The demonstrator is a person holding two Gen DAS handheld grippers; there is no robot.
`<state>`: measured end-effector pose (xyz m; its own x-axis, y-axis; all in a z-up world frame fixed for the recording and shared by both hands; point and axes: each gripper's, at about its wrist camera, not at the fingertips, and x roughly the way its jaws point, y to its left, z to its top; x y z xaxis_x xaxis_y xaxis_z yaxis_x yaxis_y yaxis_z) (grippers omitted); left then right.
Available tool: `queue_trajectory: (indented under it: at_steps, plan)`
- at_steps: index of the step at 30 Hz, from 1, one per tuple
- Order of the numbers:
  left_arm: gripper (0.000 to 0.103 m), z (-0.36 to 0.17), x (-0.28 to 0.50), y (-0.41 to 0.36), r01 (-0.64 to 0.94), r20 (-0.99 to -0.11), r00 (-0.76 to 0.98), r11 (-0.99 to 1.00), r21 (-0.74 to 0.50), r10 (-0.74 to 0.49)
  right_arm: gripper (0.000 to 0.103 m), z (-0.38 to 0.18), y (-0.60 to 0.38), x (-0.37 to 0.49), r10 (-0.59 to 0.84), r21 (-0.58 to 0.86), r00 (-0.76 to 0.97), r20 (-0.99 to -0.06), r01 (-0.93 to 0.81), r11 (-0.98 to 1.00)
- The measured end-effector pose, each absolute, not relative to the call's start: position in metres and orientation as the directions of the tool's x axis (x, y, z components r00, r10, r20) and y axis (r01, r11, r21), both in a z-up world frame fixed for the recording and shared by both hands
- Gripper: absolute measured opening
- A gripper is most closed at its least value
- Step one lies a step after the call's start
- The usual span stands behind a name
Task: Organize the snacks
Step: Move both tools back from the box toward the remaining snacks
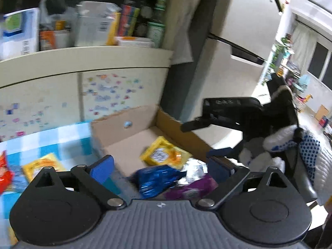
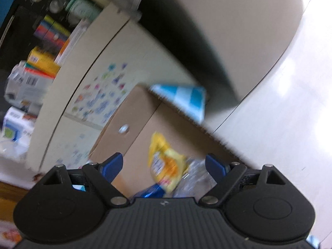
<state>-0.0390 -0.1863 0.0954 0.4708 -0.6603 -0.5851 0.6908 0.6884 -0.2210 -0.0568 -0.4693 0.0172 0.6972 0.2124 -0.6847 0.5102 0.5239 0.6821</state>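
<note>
Cardboard box (image 1: 132, 128), open at the top, sits on the surface (image 1: 62, 141), which is covered by a blue-and-white checked cloth; this box is the reference landmark. Inside it: a yellow packet (image 1: 164, 155) on the box floor, a blue foil packet (image 1: 157, 180) at the near edge, a purple packet (image 1: 191, 191) beside the blue one, and a crinkled clear or silver wrapper (image 1: 195, 167) between yellow and purple. Both views are motion-blurred, so print on the packets is unreadable.

Outside the box to its left, on the cloth: a second yellow packet (image 1: 42, 166) and, further left at the frame edge, a red-orange packet (image 1: 4, 172).

Left hand-held gripper (image 1: 160, 166): released, blue pads spread wide, nothing between them; positioned over the near edge of the box, above the blue foil packet.

Right hand-held gripper (image 2: 164, 166): also released, pads apart, empty; pointed into the box, with the yellow packet (image 2: 164, 164) in front of it. In the left wrist view it reaches in over the right wall of the box.

Behind the box stands a pale cabinet (image 1: 116, 87) with small coloured stickers.
</note>
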Motion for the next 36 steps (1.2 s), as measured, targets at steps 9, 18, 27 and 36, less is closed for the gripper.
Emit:
queue_trajectory:
  at_steps: [9,18,27,36]
  plan:
    - [0.102,0.096,-0.033,-0.096,0.592,-0.599,0.548,0.777,-0.215,-0.583,0.087,0.043,-0.476,-0.066,0.102,0.650,0.754,-0.649,0.480,0.590]
    - [0.103,0.072,-0.026,-0.038,0.521,-0.670,0.569,0.839,-0.154,-0.477,0.088,0.024,-0.482,-0.058,0.091,0.624,0.715,-0.693,0.532,0.572]
    - [0.103,0.066,-0.010,-0.013,0.443,-0.661,0.599,0.875,-0.197,-0.452,0.087,0.035,-0.454,-0.052,0.113,0.532,0.658,-0.744,0.481,0.697]
    - [0.103,0.069,-0.013,-0.020,0.467,-0.639,0.585,0.852,-0.238,-0.499,0.088,0.029,-0.475,-0.047,-0.005,0.469,0.667,-0.745,0.528,0.708]
